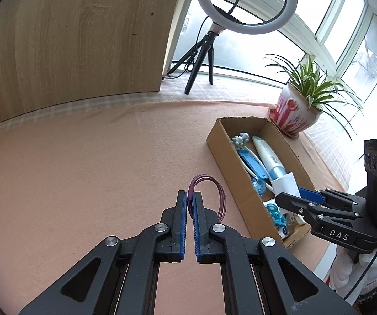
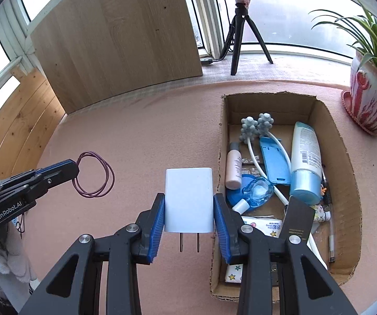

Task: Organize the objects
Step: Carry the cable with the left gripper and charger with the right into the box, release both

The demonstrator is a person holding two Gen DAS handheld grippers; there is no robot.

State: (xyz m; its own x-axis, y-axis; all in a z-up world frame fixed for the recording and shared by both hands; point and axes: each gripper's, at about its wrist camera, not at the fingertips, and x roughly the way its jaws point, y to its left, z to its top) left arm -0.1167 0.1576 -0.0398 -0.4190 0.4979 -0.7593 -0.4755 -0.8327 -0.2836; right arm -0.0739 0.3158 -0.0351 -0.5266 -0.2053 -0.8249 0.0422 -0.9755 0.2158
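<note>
A cardboard box (image 2: 345, 157) sits on the bench (image 2: 136, 136), right of the cable loop (image 2: 94, 176); a bottle (image 2: 305, 157) lies inside it; a potted plant (image 2: 369, 99) stands behind.

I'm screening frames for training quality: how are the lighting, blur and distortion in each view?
Left wrist view: sharp, but the window is blown out white; fisheye bends the wooden panel edges. Right wrist view: soft even daylight, no glare on the white charger, the cardboard box walls bow outward; dark corners frame both.
</note>
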